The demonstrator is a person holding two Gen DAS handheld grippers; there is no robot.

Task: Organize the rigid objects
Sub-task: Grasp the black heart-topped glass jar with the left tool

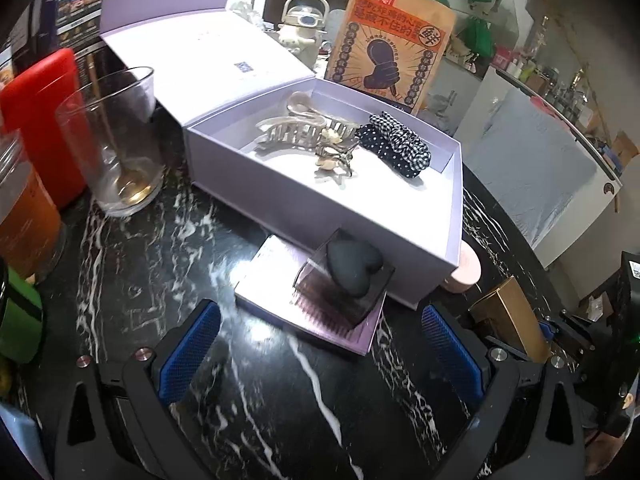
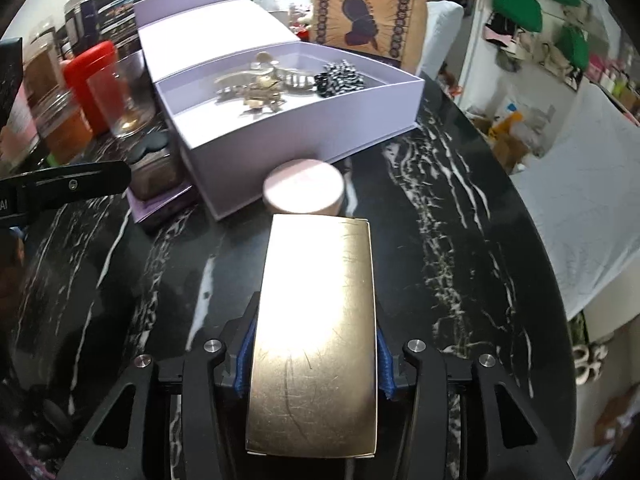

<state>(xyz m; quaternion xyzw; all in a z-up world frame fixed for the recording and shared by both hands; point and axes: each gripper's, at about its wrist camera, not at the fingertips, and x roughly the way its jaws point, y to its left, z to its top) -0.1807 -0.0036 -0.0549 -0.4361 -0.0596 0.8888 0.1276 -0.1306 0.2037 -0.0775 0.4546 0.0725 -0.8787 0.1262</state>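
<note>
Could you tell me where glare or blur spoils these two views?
Right wrist: glare washes out the middle of the gold box, and the hair clips are smeared. Left wrist: sharper, with a bright reflection on the marble tabletop; both bend at the edges.

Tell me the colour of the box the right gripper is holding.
Gold box, shiny and scuffed; best seen in the right wrist view.

The left gripper [image 1: 316, 354] stands wide open — empty; the right gripper [image 2: 314, 354] (angled downward) clamps something.
</note>
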